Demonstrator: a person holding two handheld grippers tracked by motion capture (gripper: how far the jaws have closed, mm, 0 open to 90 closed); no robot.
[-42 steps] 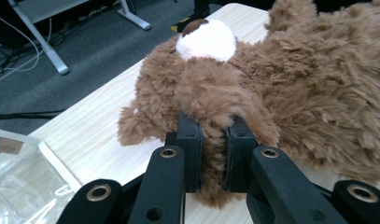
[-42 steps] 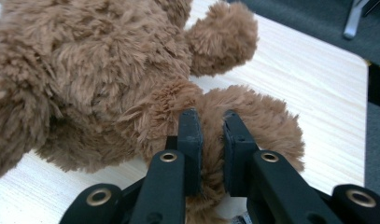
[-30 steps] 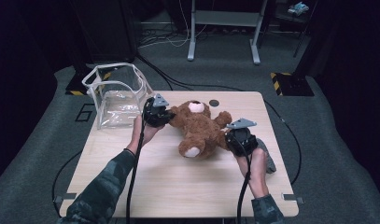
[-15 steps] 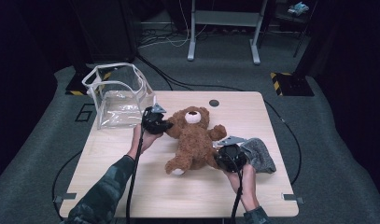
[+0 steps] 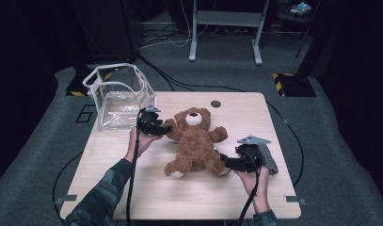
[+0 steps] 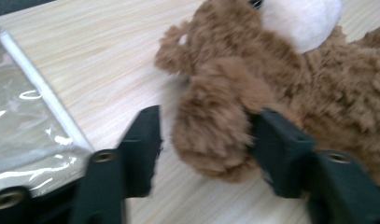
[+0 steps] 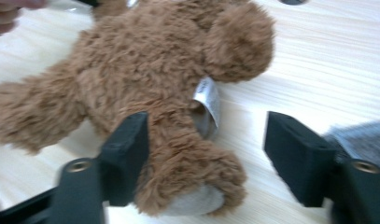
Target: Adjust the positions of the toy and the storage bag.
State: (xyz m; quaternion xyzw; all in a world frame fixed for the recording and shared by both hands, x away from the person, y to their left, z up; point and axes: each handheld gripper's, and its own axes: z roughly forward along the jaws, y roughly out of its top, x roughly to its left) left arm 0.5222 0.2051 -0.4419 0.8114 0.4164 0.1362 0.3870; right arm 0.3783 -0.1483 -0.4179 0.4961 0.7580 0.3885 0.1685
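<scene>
High view: teddy bear lies between both grippers' just-opened fingers.

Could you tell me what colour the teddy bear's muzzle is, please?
Cream white; the teddy bear's muzzle shows best in the left gripper view.

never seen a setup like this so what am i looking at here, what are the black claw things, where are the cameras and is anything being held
A person sits at a light wooden table with a black two-jaw gripper in each hand. One camera looks down from above; two more ride on the grippers, looking along their jaws. A fluffy brown teddy bear lies on the table, beside a clear plastic bag with white trim and a grey cloth. The left gripper has the bear's arm between its jaws, the right gripper a leg. Both have just been opening, so nothing is gripped.
</scene>
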